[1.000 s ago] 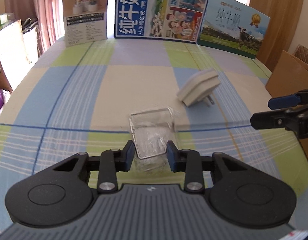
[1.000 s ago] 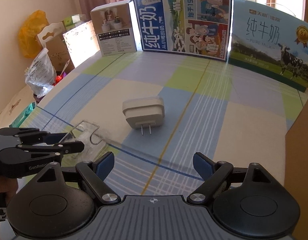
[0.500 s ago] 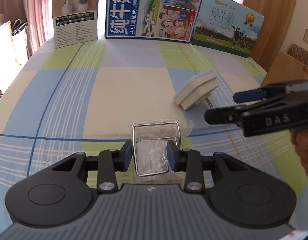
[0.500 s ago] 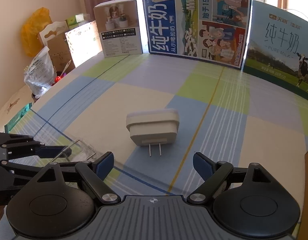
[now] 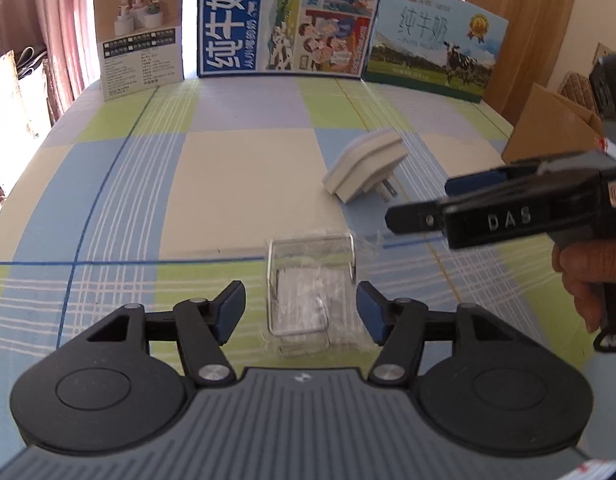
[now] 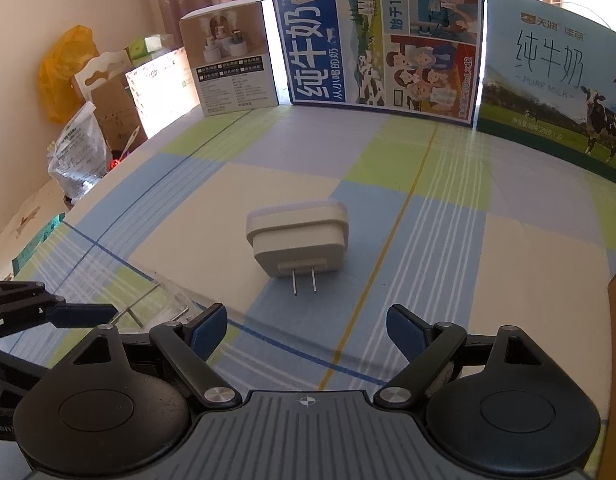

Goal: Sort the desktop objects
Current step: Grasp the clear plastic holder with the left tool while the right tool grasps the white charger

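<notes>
- A table under a checked cloth (image 5: 235, 168) of blue, green and cream fills both views; milk cartons (image 6: 382, 36) and a small product box (image 5: 139, 62) stand along its far edge, with curtains and bags beyond.
- The left gripper (image 5: 299, 312) sits low over the cloth with its blue-padded fingers (image 5: 229, 308) spread apart, touching nothing.
- Between those fingers lies a clear plastic packet with a wire frame (image 5: 310, 284), flat on the cloth and free of both pads.
- Farther out and to the right, a white plug adapter (image 5: 366, 170) lies on its side, prongs pointing toward the near edge, well apart from the packet.
- The right gripper (image 6: 305, 330) hovers just short of the adapter (image 6: 297, 240), fingers wide open and lined up roughly either side of it.
- Judged from this, the packet is set down and the adapter is the next item to sort.
- The next move calls for advancing the right gripper until the pads flank the adapter's body, then closing on its flat sides, clear of the prongs.
</notes>
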`<state>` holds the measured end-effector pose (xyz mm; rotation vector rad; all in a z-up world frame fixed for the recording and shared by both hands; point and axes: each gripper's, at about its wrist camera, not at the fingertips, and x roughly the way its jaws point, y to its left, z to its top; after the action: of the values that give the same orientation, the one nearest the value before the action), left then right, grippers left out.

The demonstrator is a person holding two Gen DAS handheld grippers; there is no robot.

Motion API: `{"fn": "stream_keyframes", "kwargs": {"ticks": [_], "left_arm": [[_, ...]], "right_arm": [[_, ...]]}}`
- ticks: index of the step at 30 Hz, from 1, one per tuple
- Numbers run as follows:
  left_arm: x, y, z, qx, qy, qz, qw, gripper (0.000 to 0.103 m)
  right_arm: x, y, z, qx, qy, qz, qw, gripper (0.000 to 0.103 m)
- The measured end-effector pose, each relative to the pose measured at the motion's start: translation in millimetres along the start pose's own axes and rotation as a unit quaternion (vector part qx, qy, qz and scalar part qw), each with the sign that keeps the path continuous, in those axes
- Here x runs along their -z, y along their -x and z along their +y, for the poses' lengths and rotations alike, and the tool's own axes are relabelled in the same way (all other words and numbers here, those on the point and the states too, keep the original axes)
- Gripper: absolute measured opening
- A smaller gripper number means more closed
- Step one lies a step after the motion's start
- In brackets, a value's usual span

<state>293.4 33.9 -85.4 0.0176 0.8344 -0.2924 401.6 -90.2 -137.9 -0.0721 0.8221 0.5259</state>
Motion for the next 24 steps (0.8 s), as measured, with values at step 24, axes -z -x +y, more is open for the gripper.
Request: {"fn": "stream_keyframes", "kwargs": {"ticks": [24], "left_arm": [[-10, 6, 12, -0.028, 0.027, -0.037, 0.9986, 0.026]], "right_arm": [[-5, 0, 3, -0.006, 0.005, -0.007, 1.000, 0.084]]}}
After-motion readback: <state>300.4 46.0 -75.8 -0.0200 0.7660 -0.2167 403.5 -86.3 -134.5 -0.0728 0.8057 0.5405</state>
